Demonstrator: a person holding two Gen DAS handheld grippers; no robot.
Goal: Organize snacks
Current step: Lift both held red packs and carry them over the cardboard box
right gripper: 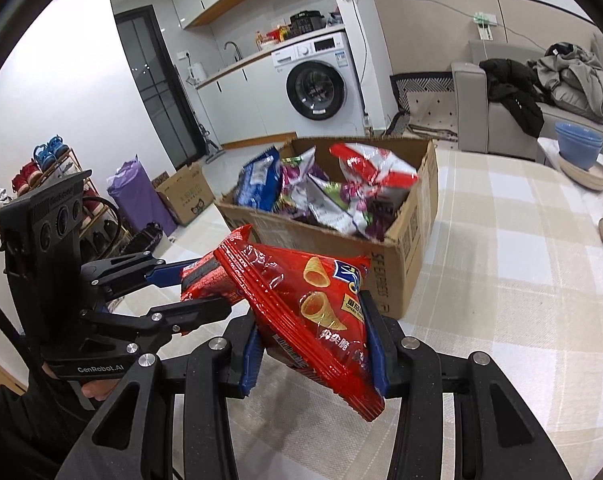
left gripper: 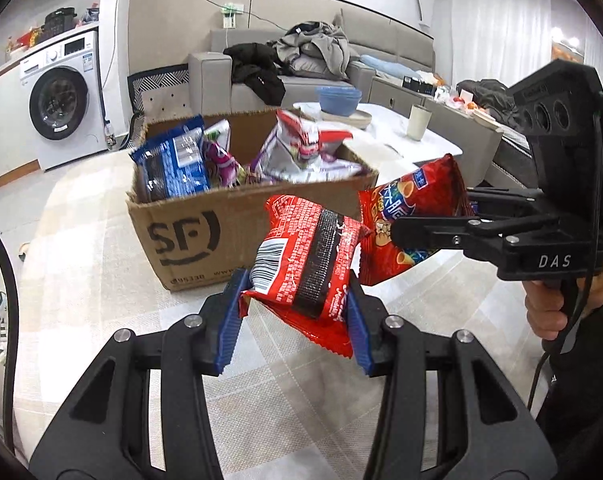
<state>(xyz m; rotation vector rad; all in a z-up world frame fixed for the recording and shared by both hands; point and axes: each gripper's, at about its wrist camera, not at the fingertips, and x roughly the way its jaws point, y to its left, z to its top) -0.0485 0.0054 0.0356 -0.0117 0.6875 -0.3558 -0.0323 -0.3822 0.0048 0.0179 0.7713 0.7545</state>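
So the left tool [left gripper: 295, 312] is pinching a red snack packet [left gripper: 305, 264], and the right tool [right gripper: 315, 344] is clamped on a red cone-chips bag [right gripper: 321, 312], both above the checkered worktop [right gripper: 501, 280] near the cardboard box [left gripper: 221, 236] stuffed with snacks; washing machine [left gripper: 61, 100] behind.

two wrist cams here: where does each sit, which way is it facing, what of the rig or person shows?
Left wrist: on the left gripper, looking along its fingers, which clamp a red barcode packet, toward the cardboard box; right gripper and a hand show at right.
Right wrist: on the right gripper, fingers clamping a red cone-snack bag, facing the box from its other corner; left gripper at left.
Shared: box, both bags, washing machine, sofa.
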